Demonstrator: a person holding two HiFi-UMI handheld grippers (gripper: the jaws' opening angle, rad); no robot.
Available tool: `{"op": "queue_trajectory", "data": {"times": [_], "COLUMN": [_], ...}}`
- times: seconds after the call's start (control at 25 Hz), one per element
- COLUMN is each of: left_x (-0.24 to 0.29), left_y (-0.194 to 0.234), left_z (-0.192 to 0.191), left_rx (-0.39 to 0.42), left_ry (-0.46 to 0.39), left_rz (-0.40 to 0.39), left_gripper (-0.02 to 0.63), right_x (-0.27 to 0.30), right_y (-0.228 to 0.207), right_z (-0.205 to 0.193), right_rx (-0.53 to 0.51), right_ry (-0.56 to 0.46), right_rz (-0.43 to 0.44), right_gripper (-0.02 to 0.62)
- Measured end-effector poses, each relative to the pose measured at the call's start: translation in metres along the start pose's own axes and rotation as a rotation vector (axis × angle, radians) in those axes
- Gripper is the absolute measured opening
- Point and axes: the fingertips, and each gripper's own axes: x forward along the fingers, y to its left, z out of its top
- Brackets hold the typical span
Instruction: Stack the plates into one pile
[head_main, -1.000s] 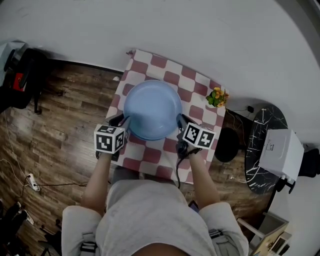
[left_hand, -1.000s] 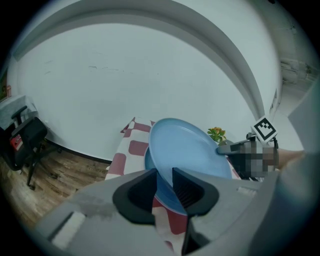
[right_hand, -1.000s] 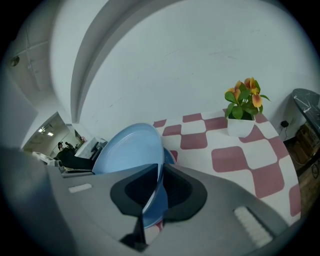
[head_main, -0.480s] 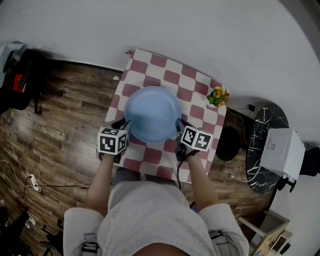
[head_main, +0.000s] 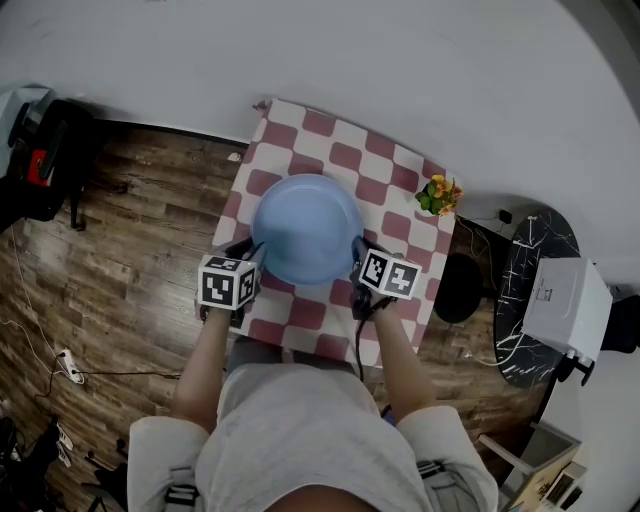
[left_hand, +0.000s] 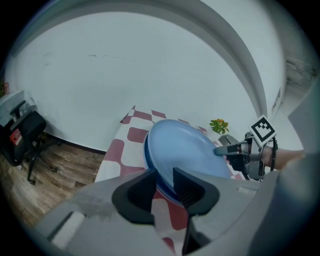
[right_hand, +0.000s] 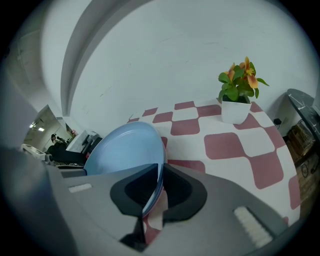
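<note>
Your right hand-held gripper (right_hand: 156, 192) is clenched on the right rim of the top blue plate (head_main: 305, 228). That plate lies at the middle of the checkered desk (head_main: 390, 185), on a second blue plate (left_hand: 146, 151). Your left hand-held gripper (left_hand: 165, 186) has just been easing its jaws apart, and the top plate's left rim runs between them, released, neither pad pressing. A potted plant (right_hand: 239, 92) stands near the desk's far right corner.

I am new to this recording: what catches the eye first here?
The large blue plate in the middle of the red-and-white checked table. The right gripper is shut on its rim; the left gripper has just been opening its jaws, the rim between them. A potted plant stands at the table's corner.
</note>
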Motion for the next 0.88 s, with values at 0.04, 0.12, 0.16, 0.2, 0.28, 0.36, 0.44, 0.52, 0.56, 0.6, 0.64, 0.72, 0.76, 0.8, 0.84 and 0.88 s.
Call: {"op": "queue_trajectory", "data": {"times": [0.04,0.12,0.16,0.2,0.28,0.36,0.44,0.52,0.56,0.6,0.64,0.72,0.76,0.8,0.84,0.88], "left_x": [0.000,0.000,0.000,0.000,0.000,-0.001,-0.002,-0.003,-0.004,-0.005,-0.006,-0.010,-0.012,-0.014,-0.017,-0.021], "left_y": [0.000,0.000,0.000,-0.001,-0.003,-0.005,-0.005,-0.001,0.001,0.002,0.003,0.005,0.006,0.006,0.006,0.005], "left_z": [0.000,0.000,0.000,0.000,0.000,0.000,0.001,0.001,0.002,0.002,0.003,0.006,0.009,0.013,0.017,0.022], "left_rx": [-0.003,-0.001,0.002,0.004,0.005,0.004,0.012,0.019,0.016,0.013,0.011,0.017,0.022,0.026,0.031,0.038], "left_ry": [-0.002,-0.005,-0.005,-0.006,-0.009,-0.014,-0.021,-0.031,-0.034,-0.036,-0.039,-0.055,-0.070,-0.088,-0.109,-0.132], "left_rz": [-0.002,-0.007,-0.011,-0.017,-0.029,-0.031,-0.018,0.001,0.005,0.005,0.005,0.015,0.022,0.029,0.034,0.038], "left_gripper": [0.120,0.123,0.126,0.132,0.152,0.170,0.186,0.219,0.219,0.219,0.219,0.219,0.218,0.204,0.185,0.162], "right_x": [0.001,0.002,0.002,0.002,0.003,0.002,0.002,0.003,0.003,0.003,0.003,0.004,0.005,0.005,0.003,0.001], "right_y": [0.000,0.000,0.000,0.000,0.000,0.000,0.001,0.000,0.000,-0.001,-0.001,0.000,0.001,0.002,0.002,0.003], "right_z": [0.000,0.000,0.000,0.000,0.001,0.001,0.001,0.002,0.002,0.003,0.003,0.002,0.002,0.003,0.006,0.009], "right_rx": [-0.002,-0.007,-0.010,-0.012,-0.019,-0.031,-0.043,-0.053,-0.059,-0.065,-0.074,-0.099,-0.110,-0.117,-0.120,-0.123], "right_ry": [0.000,-0.002,-0.004,-0.006,-0.009,-0.010,-0.012,-0.019,-0.023,-0.025,-0.025,-0.015,-0.009,-0.008,-0.016,-0.034], "right_rz": [-0.005,-0.014,-0.019,-0.024,-0.033,-0.037,-0.041,-0.049,-0.055,-0.059,-0.062,-0.059,-0.054,-0.048,-0.047,-0.049], "right_gripper": [0.037,0.037,0.037,0.037,0.037,0.038,0.041,0.041,0.041,0.041,0.043,0.046,0.052,0.063,0.072,0.072]}}
